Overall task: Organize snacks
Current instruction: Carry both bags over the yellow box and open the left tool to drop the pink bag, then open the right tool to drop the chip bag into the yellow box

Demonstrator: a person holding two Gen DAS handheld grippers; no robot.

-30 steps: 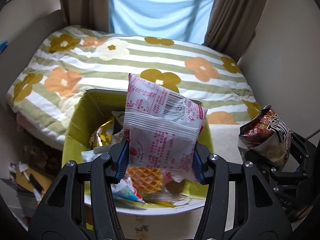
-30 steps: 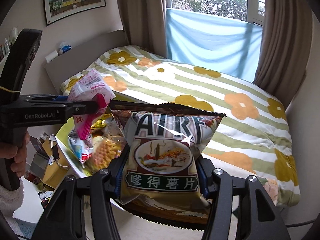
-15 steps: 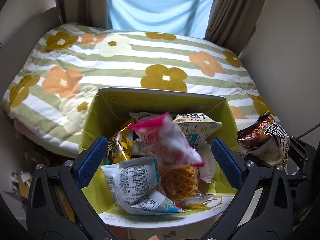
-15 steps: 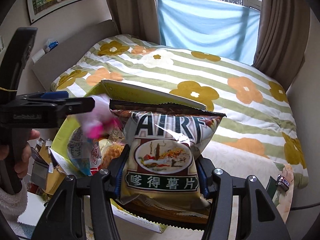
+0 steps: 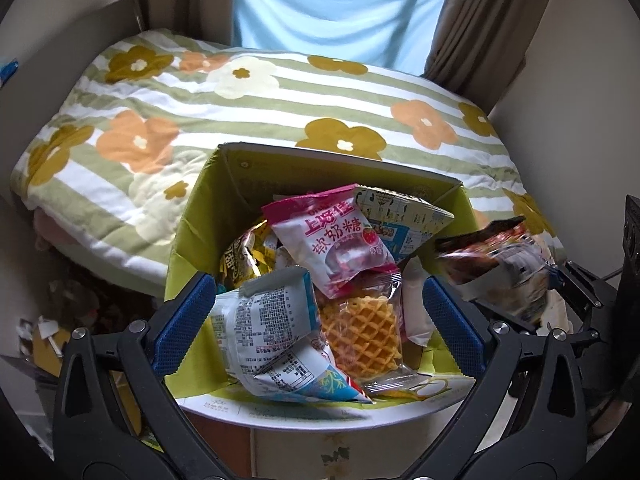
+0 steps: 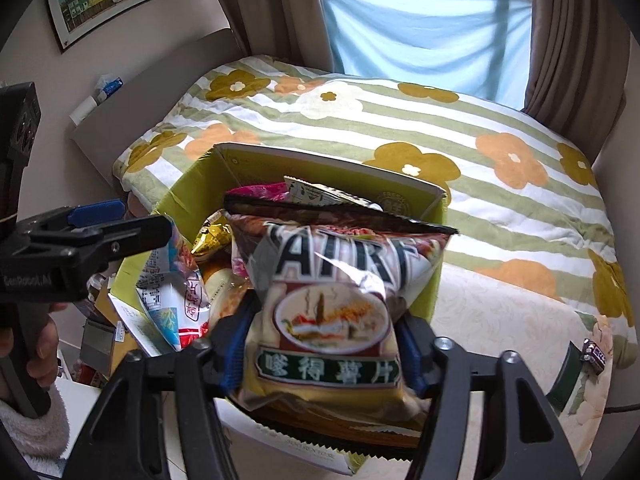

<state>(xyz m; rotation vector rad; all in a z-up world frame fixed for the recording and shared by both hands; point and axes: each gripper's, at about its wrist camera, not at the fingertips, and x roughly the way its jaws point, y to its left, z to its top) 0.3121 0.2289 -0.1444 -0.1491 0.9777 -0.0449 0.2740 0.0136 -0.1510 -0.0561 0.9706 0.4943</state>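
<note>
Two grippers above a snack-filled box [image 5: 188,236]

Left gripper [image 5: 316,312] gapes empty; right gripper [image 6: 320,344], jaws just widening, flanks a blurred chip bag [image 6: 332,304], contact unclear. Inside: pink candy bag [image 5: 336,240], waffle pack [image 5: 364,336], others half-buried. Bed [image 5: 260,108] behind.

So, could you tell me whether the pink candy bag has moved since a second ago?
Yes: the pink candy bag dropped from the left tool down into the green box.

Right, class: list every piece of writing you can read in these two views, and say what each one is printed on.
"上好佳" and "软奶糖": pink candy bag in the box.
"AIRF" (edges cut off): chip bag between the right gripper pads.
"GenRobot.AI": left gripper, blurred.
White packet fine print: too small.
</note>
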